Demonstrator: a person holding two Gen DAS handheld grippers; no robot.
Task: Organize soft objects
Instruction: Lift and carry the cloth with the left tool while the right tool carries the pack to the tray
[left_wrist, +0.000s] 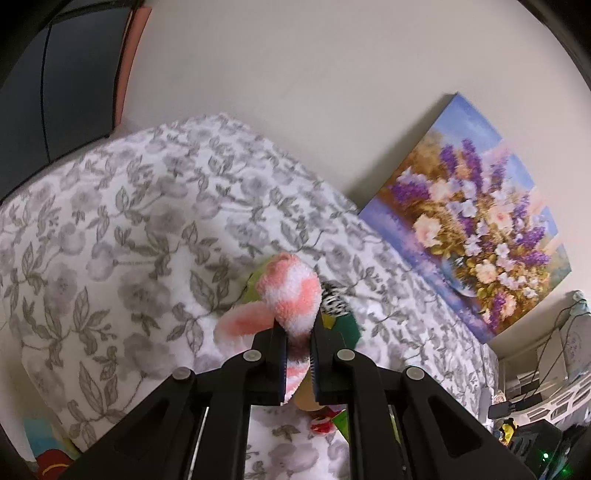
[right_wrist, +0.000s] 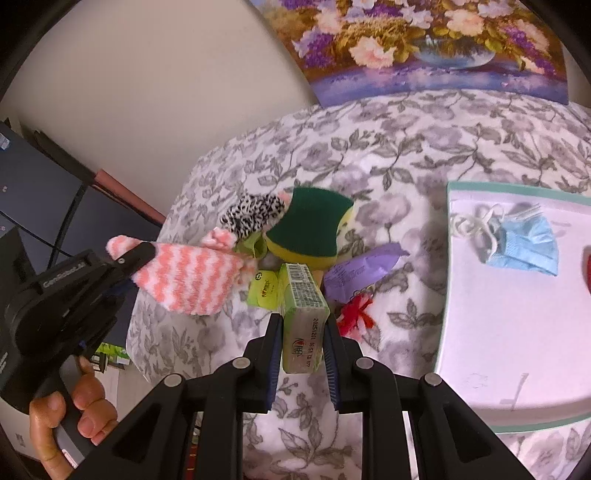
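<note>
Black plastic jaws of the right gripper (right_wrist: 301, 332) clamped on a small green carton (right_wrist: 303, 317), boxy, printed barcode and date stamp on its faces, lifted above the pile. Left gripper (left_wrist: 298, 345) jaws squeezed together on a fluffy pink-and-white striped sock (left_wrist: 291, 295), fuzzy chenille-like knit, hanging limp from the pads; in the right wrist view the same sock (right_wrist: 188, 278) dangles off the left gripper, with a person's hand (right_wrist: 70, 417) wrapped round its handle. Below them, a heap on the floral grey-and-white fleece cover (right_wrist: 406, 147) over the tabletop: dark green scrub sponge with yellow foam base (right_wrist: 314, 225), black-and-white speckled fuzzy sock (right_wrist: 253, 216), lime-green tennis ball (right_wrist: 264, 290), crinkly purple plastic pouch (right_wrist: 364, 271), red yarn tuft (right_wrist: 356, 314). Right of the pile, smooth white tray with teal rim (right_wrist: 447, 295), holding a pleated blue face mask (right_wrist: 524, 245) with white ear loops. Flower painting on canvas (left_wrist: 476, 229) leaning against the plain wall.
</note>
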